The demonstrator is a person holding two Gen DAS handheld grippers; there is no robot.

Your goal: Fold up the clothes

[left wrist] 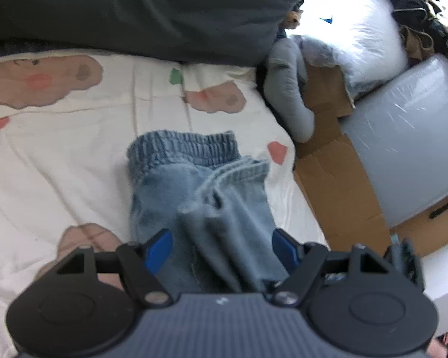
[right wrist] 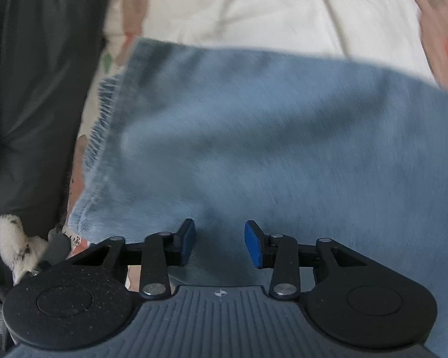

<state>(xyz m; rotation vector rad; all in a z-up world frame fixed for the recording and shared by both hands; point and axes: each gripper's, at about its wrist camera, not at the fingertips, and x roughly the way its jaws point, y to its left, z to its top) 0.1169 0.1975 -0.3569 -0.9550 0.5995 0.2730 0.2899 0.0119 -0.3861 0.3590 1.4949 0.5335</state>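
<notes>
Small blue jeans (left wrist: 194, 176) with an elastic waistband lie on a white bedsheet (left wrist: 74, 149) printed with pink shapes. In the left wrist view a raised fold of the denim runs up between the jaws of my left gripper (left wrist: 221, 246). The jaws stand wide, and the left pad is clear of the cloth. In the right wrist view the jeans (right wrist: 268, 125) fill most of the picture, blurred, with a stitched hem at the left. My right gripper (right wrist: 219, 243) hovers over the denim with its jaws partly apart and nothing pinched between the blue pads.
A dark grey blanket (left wrist: 134, 9) lies along the far side of the bed and shows as a dark blanket (right wrist: 30, 89) at the left. Off the bed's right edge stand a cardboard box (left wrist: 337, 185), a grey wrapped panel (left wrist: 403, 134) and a white pillow (left wrist: 358, 38).
</notes>
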